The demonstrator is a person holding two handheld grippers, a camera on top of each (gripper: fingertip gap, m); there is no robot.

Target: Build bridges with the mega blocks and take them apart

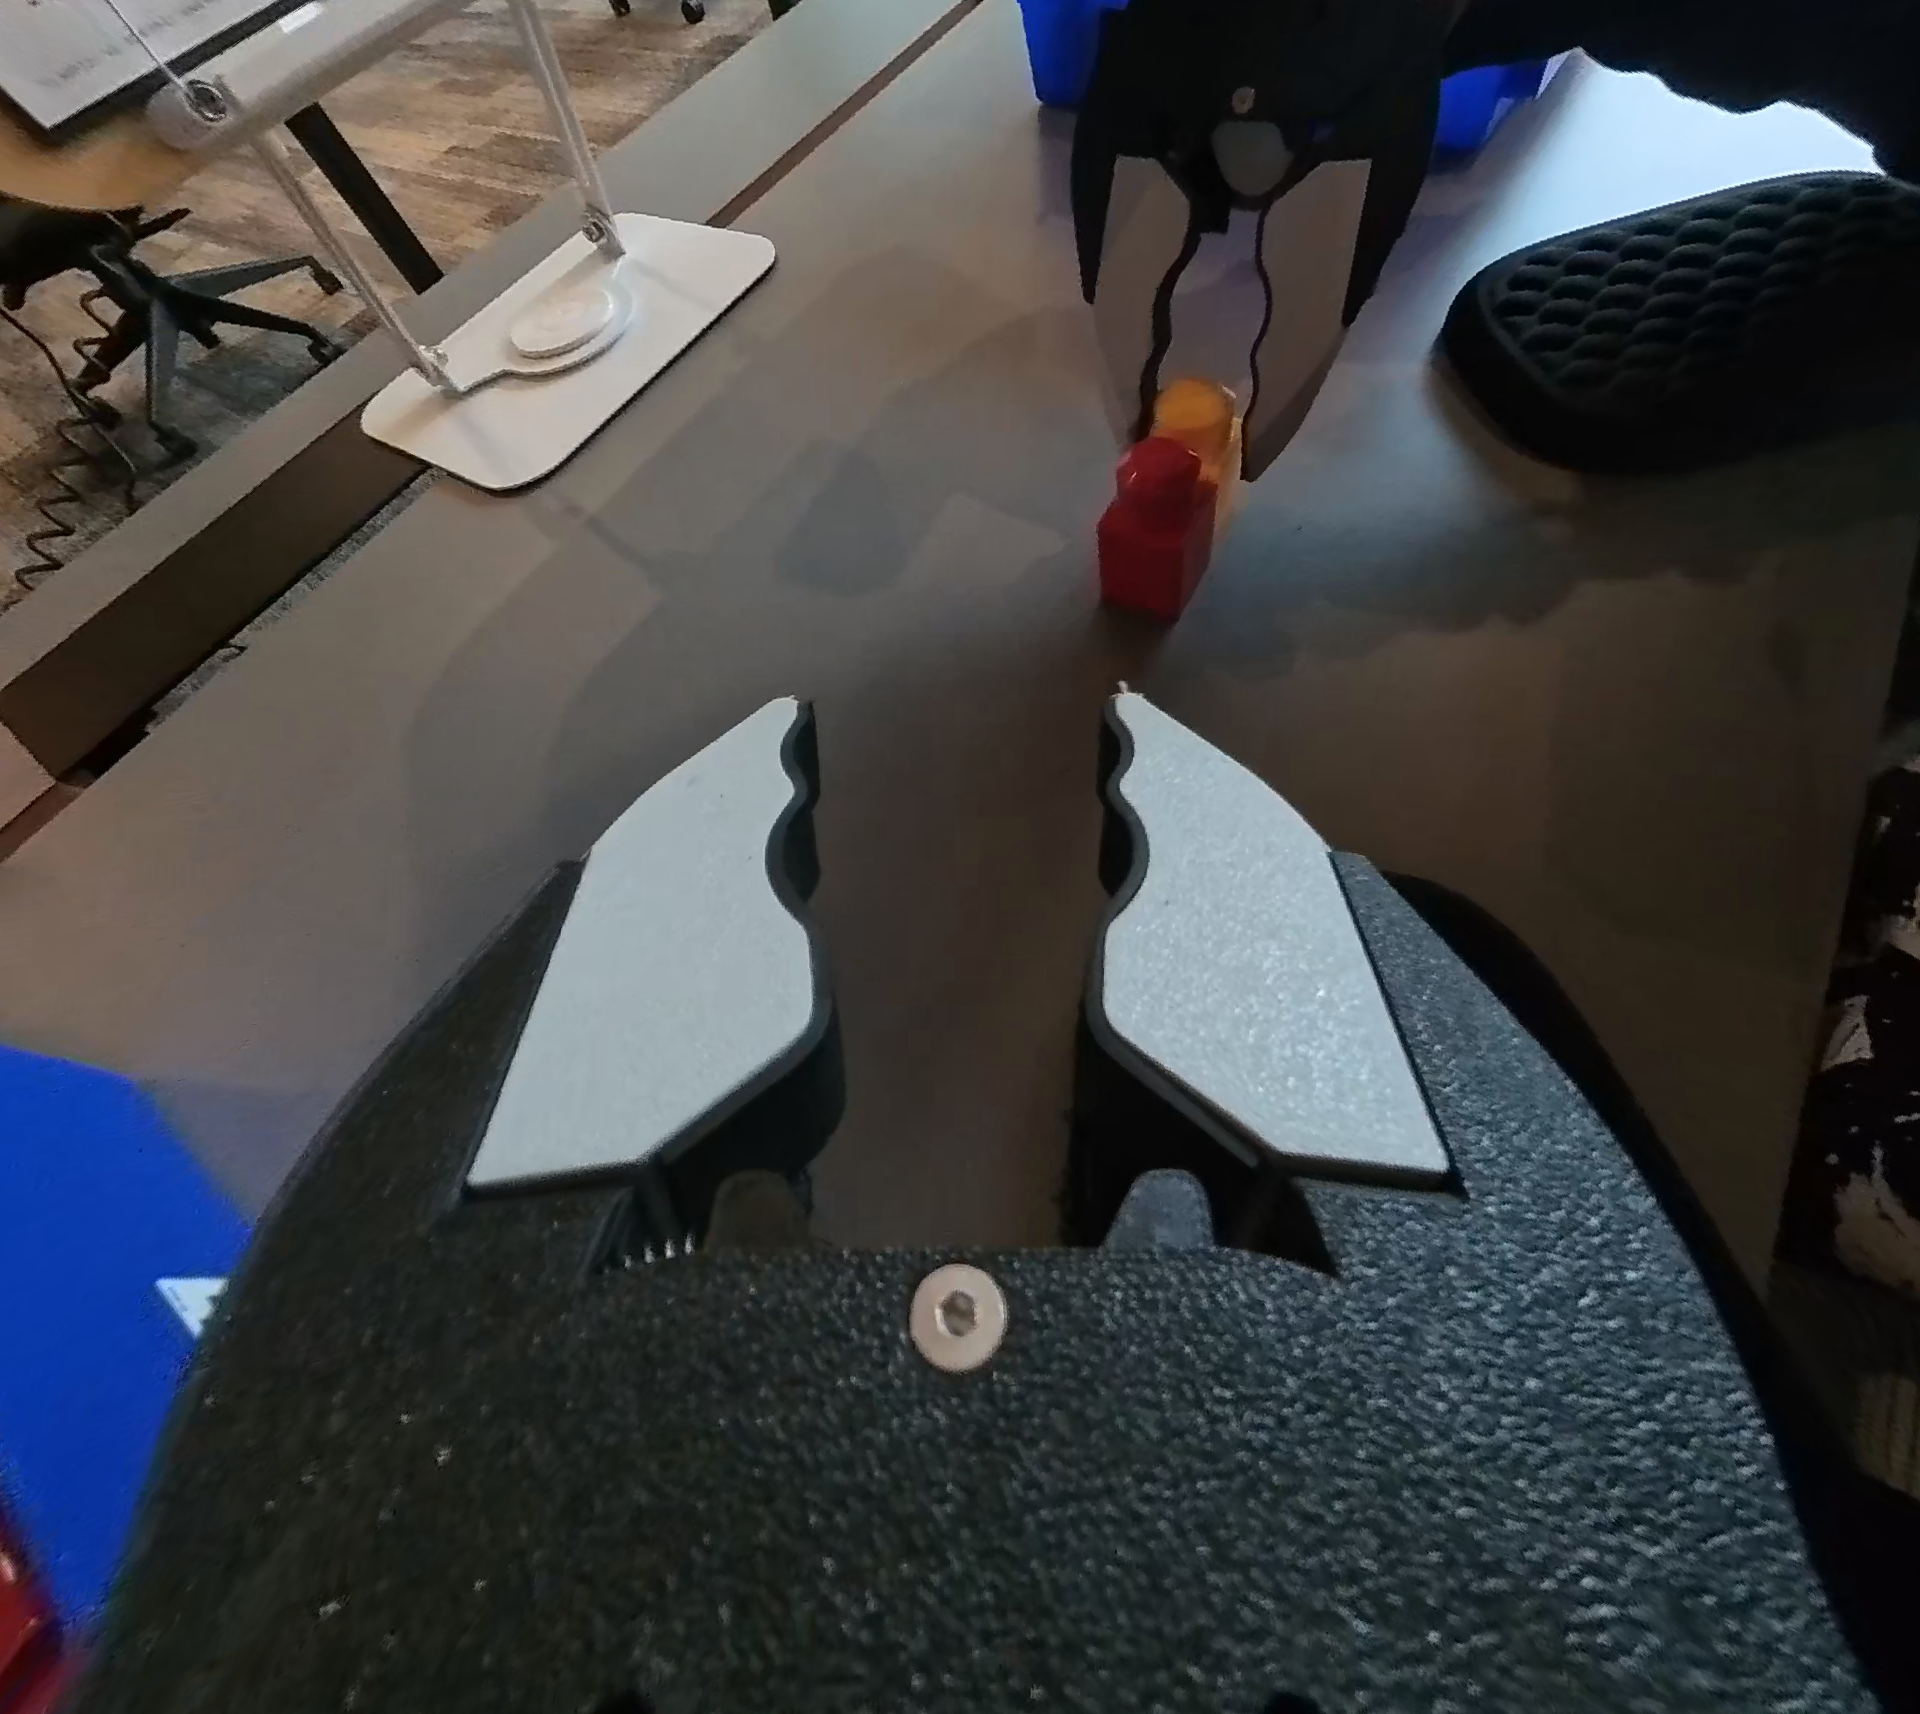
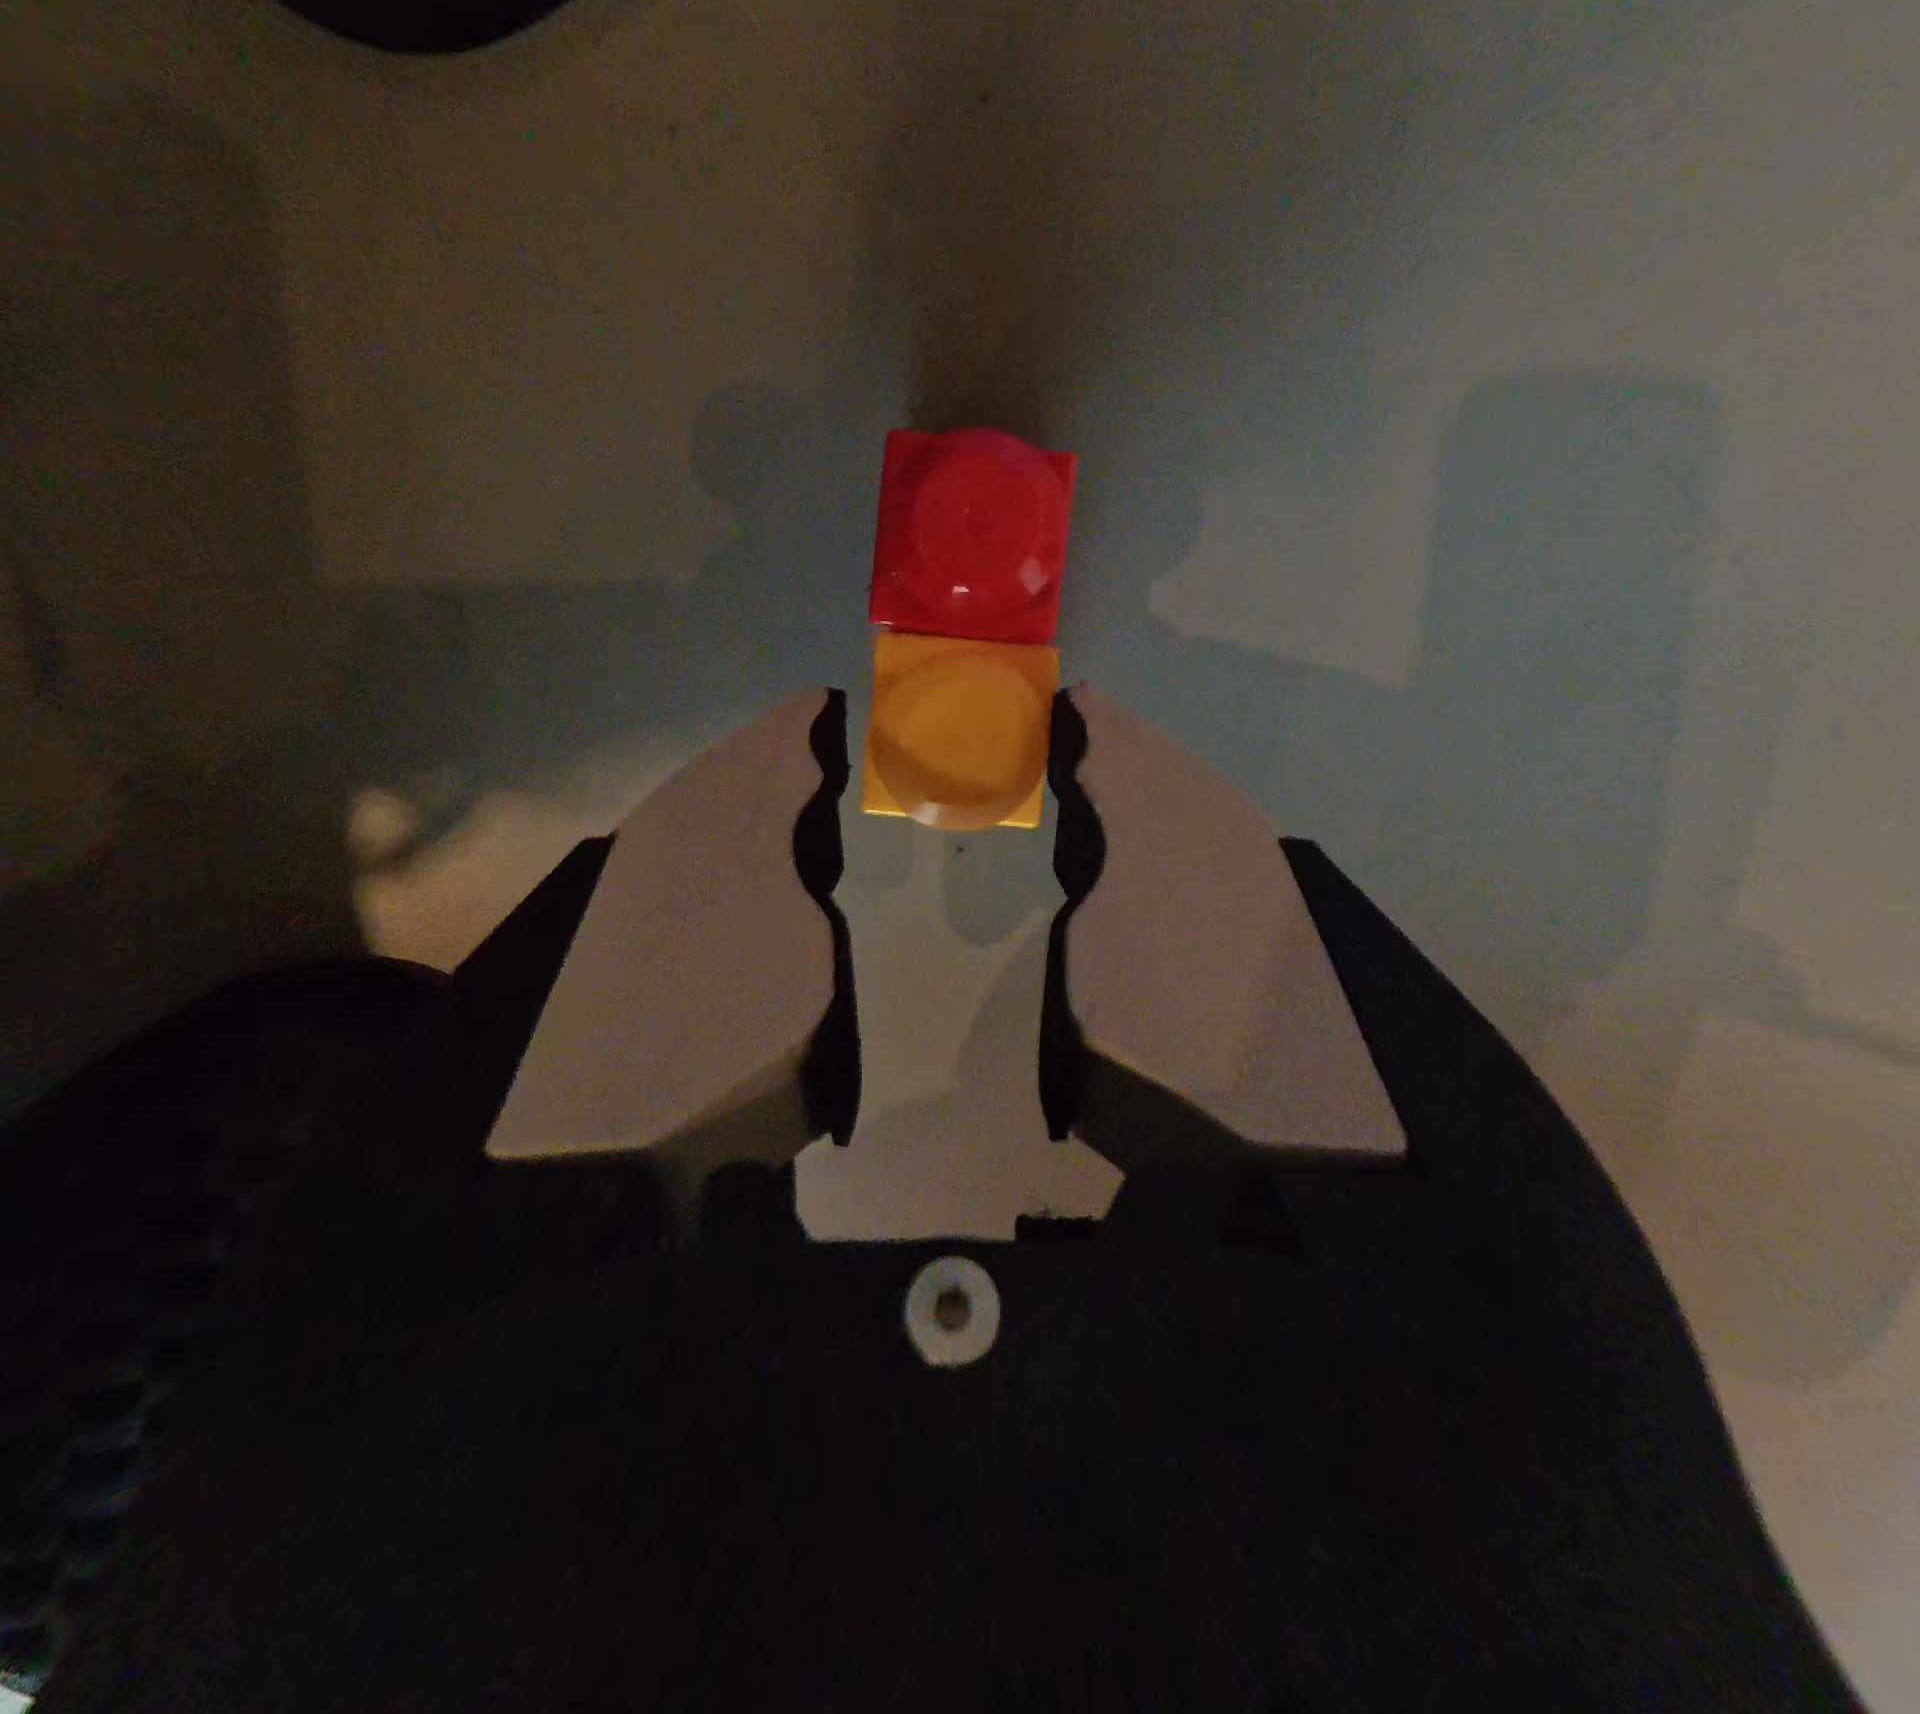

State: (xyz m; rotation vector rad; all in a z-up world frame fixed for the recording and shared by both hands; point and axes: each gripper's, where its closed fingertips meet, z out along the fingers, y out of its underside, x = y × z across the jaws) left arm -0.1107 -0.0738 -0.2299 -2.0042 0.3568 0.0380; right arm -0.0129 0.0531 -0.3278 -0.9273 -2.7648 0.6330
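Observation:
A red single-stud block and an orange single-stud block stand side by side, touching, on the grey table. My right gripper comes down from above, its fingertips on either side of the orange block. In the right wrist view the right gripper clamps the orange block on both sides, with the red block just beyond it. My left gripper is open and empty, held above the table a short way in front of the red block.
A blue bin stands behind the right gripper. A white stand base carrying a picture board sits at the left. A black mesh pad lies at the right. Another blue object is at the lower left edge. My hands' fingertips stand some 20 cm from each other.

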